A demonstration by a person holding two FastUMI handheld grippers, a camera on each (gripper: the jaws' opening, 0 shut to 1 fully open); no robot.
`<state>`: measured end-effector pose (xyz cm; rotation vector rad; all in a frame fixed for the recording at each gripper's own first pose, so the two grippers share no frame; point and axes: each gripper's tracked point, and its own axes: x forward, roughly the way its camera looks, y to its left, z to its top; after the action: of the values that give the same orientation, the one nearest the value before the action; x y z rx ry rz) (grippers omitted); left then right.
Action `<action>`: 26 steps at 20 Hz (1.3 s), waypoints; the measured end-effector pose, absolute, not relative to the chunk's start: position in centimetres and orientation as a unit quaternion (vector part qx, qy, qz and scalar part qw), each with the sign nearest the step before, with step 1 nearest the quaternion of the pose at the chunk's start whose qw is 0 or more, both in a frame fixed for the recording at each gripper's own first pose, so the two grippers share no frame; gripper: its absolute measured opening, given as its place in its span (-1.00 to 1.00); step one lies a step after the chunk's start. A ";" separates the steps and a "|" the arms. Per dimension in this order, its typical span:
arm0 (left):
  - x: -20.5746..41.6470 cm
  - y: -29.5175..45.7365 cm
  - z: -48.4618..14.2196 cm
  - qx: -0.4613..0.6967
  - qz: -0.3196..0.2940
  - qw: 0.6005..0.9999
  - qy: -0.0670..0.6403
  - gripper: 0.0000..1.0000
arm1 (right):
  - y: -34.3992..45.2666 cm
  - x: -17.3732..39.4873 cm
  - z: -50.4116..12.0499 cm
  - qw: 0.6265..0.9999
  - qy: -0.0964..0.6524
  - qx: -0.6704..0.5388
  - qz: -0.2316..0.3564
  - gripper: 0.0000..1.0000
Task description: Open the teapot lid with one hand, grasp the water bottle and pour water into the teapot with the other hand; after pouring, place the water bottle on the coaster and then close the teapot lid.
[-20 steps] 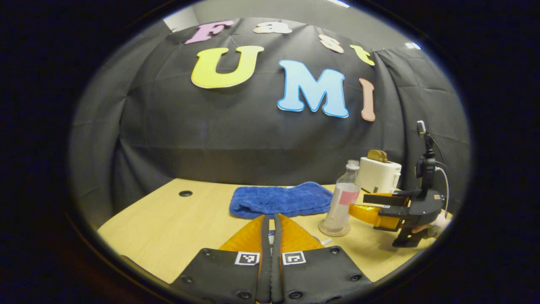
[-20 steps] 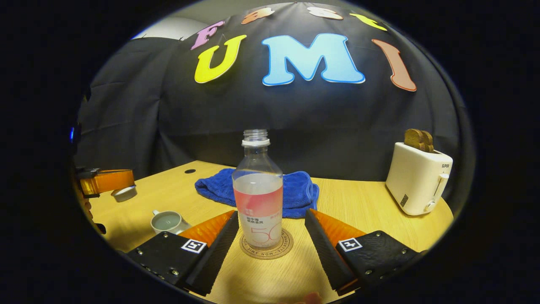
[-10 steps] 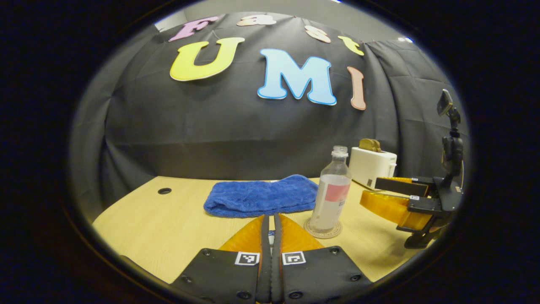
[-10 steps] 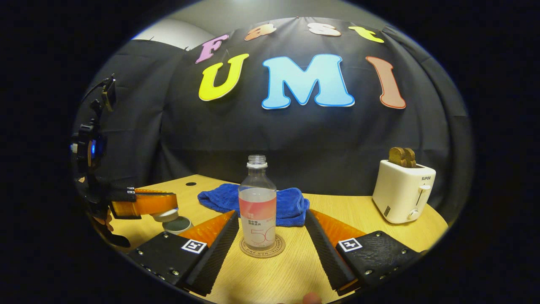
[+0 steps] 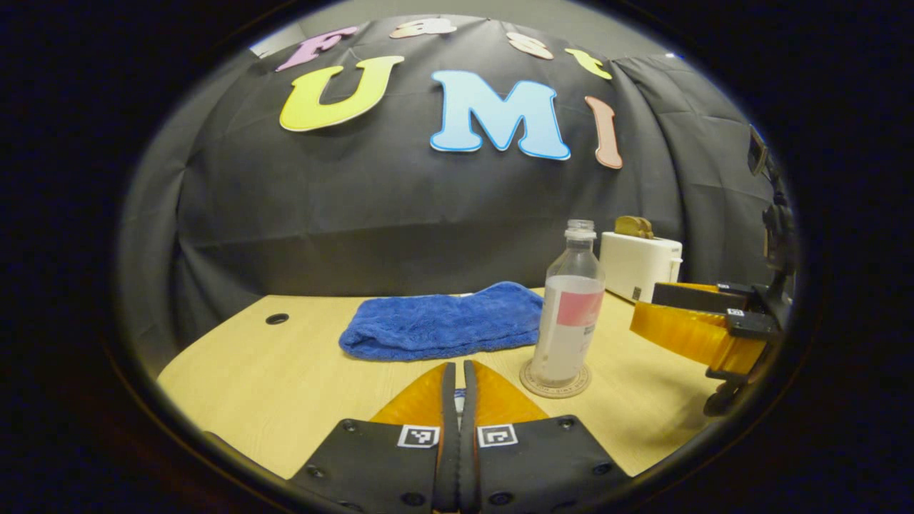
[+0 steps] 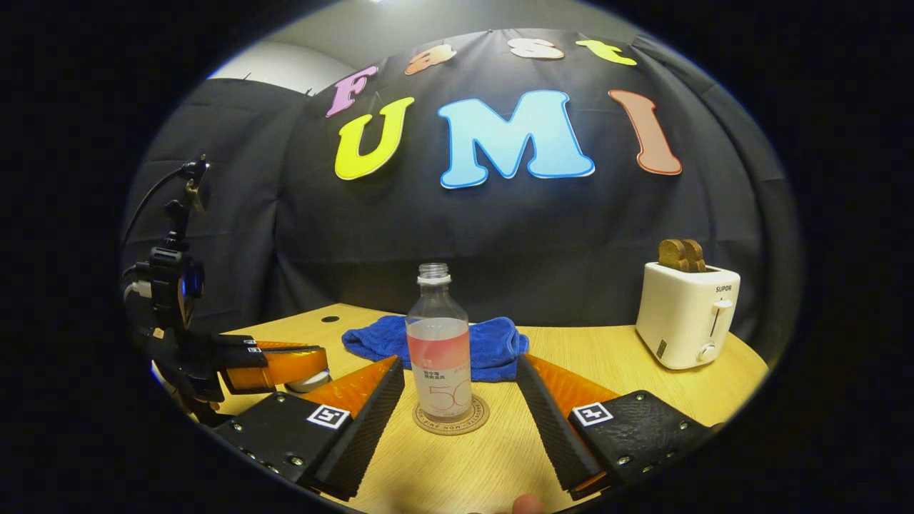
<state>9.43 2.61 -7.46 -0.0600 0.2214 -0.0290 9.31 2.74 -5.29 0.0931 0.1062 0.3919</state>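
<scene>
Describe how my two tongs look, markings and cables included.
Left tongs and right tongs share wedge-shaped fingers on black screwed plates, each plate carrying a square black-and-white marker. The right pair's inner faces are ribbed. In the right gripper view, the left unit carries a black upright mast with a looping cable and a blue light.

Black cloth wall point(image 6: 500, 228) behind light wooden table point(image 6: 607, 357), dim room

I note: clear plastic water bottle point(image 6: 438, 341) with pink label band; blue terry towel point(image 6: 493, 343); cream toaster point(image 6: 686, 313); light wood-grain table point(image 6: 614, 357).
</scene>
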 end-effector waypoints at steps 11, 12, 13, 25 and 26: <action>9.3 2.4 -7.6 -0.052 -0.017 0.992 0.110 -0.58 | 2.7 9.2 -5.4 0.979 0.057 0.042 0.192 0.95; 9.1 2.5 -7.0 -0.052 -0.017 0.993 0.104 -0.64 | 2.7 9.1 -5.3 0.979 0.056 0.040 0.191 0.95; 8.8 2.5 -6.5 -0.051 -0.017 0.994 0.099 -0.68 | 2.8 9.0 -5.2 0.979 0.056 0.038 0.190 0.95; 0.7 1.5 0.3 -0.044 -0.030 0.997 0.050 -0.70 | 2.1 2.0 -1.1 0.993 0.053 0.030 0.098 0.95; -0.2 1.3 0.4 -0.043 -0.030 0.997 0.051 -0.68 | 2.1 1.2 -0.7 0.994 0.053 0.031 0.093 0.96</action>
<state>-0.21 1.32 0.38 -0.0851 0.1013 -0.0602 1.22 2.14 -0.72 0.0627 0.1056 0.1872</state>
